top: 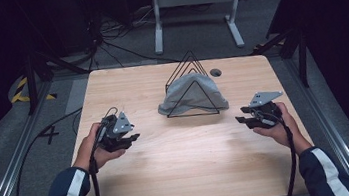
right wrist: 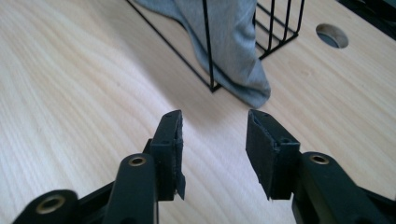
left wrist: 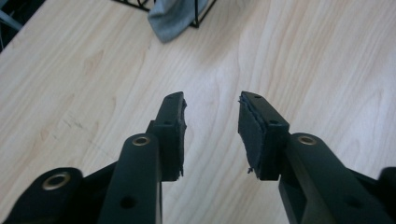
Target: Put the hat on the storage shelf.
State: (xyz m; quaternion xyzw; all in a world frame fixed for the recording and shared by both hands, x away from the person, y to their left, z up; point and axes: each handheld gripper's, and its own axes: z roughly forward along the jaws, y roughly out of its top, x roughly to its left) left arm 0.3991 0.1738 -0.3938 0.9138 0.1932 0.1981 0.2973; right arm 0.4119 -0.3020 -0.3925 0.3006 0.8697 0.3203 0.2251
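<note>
Grey cloth [top: 191,96] draped over a black wire rack [top: 189,64] of triangular frames, set toward the far middle of a light wooden table [top: 186,167]. Cloth hung down both slopes of the rack, long axis running side to side across the table, hem spilling onto the wood past the rack's base on either end. Front triangle of wire crossed over the cloth face. Small round hole [top: 215,72] in the tabletop just behind the rack, toward its right end.

Left gripper [top: 126,140] held nearer than the rack and off to the rack's left, jaws apart and empty, pointed inward. In the left gripper view, cloth corner [left wrist: 170,18] lay ahead and slightly to the left of the parted jaws, well apart from them.

Right gripper [top: 245,120] held nearer than the rack and off to its right, jaws likewise spread with nothing between them. In the right gripper view, hanging cloth edge [right wrist: 233,51] and rack upright [right wrist: 208,44] stood ahead of the pads, seemingly closer than on the other side, so likely the nearer hand.

Bare wood lay between both grippers and in front of the rack: ample room for approach. Table edges well clear of the rack on the near and side borders; far edge close behind it.
</note>
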